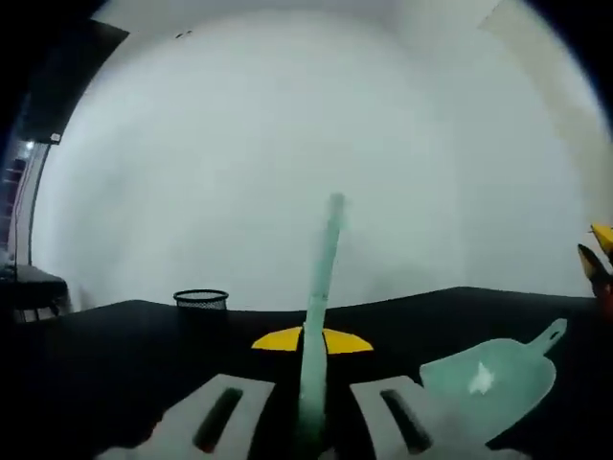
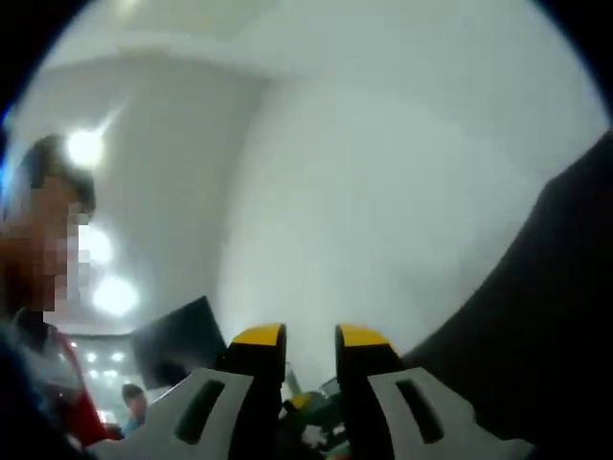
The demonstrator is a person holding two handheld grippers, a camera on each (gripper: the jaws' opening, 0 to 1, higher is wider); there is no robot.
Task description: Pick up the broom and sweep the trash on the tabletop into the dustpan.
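Observation:
In the left gripper view my left gripper [image 1: 311,341] is shut on the pale green broom handle [image 1: 322,278], which rises upright between its yellow-tipped jaws. The pale green dustpan [image 1: 493,377] lies on the black tabletop [image 1: 115,355] to the right, its handle pointing up-right. A yellow and red tip of my right gripper [image 1: 600,253] shows at the right edge, above the dustpan. In the right gripper view my right gripper [image 2: 311,337] points up at a white wall, its jaws a narrow gap apart with nothing between the tips.
A black mesh cup [image 1: 201,299] stands at the table's far edge, left of the broom handle. A person [image 2: 38,287] is at the left of the right gripper view. A dark surface [image 2: 556,287] fills that view's right side.

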